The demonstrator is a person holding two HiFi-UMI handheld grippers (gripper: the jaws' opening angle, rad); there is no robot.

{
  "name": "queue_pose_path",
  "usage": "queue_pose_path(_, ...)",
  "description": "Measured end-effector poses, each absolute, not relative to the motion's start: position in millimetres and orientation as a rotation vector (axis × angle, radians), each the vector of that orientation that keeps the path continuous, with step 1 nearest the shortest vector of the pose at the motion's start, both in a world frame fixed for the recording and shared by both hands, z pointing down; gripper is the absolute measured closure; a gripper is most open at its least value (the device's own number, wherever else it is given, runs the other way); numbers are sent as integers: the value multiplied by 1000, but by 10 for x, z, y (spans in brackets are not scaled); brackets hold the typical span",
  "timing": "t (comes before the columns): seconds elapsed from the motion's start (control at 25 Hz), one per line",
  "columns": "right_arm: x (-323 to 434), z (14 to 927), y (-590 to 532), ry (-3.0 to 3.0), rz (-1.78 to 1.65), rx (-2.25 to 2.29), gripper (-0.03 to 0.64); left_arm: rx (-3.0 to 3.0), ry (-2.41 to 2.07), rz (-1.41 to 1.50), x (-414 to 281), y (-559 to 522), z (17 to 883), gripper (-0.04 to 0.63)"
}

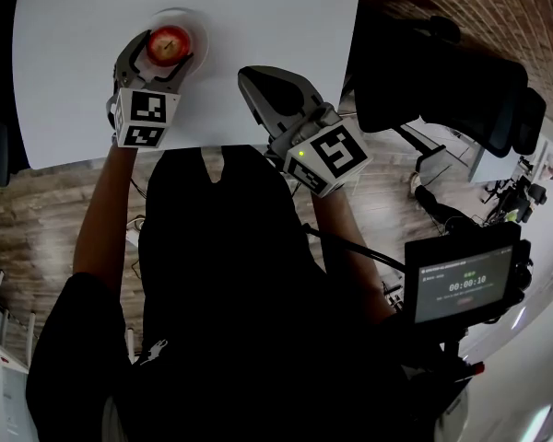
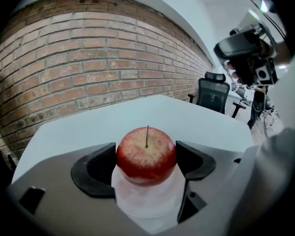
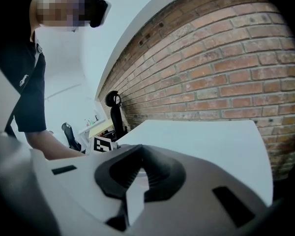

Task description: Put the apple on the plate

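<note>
— Two grippers over the white table: how do they stand?
— The right gripper hangs above bare tabletop near the front edge, its jaws pressed together on nothing. The left gripper is further back, clamped on the fruit.
— And the plate?
— Directly under the left jaws.
— The apple?
— Between both pads, stem up, over the plate. I can't tell whether it touches.

— Surfaces?
— White table at twelve o'clock; wood-plank floor at nine o'clock.
— Surroundings?
— Black office chair at two o'clock; small lit screen showing a timer at four. Red brick wall stands behind the table's far edge.
</note>
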State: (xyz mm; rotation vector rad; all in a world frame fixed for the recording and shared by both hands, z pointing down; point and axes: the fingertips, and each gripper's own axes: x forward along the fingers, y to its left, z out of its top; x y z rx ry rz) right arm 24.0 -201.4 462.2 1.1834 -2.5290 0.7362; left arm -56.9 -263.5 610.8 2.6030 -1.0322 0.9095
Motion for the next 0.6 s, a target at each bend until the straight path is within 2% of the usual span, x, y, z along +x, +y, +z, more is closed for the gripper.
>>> queue_pose_path(0.6, 230, 4613, -2014, -2536, 736, 1173, 614, 2596, -1033, 935, -629, -2627, 6109, 210)
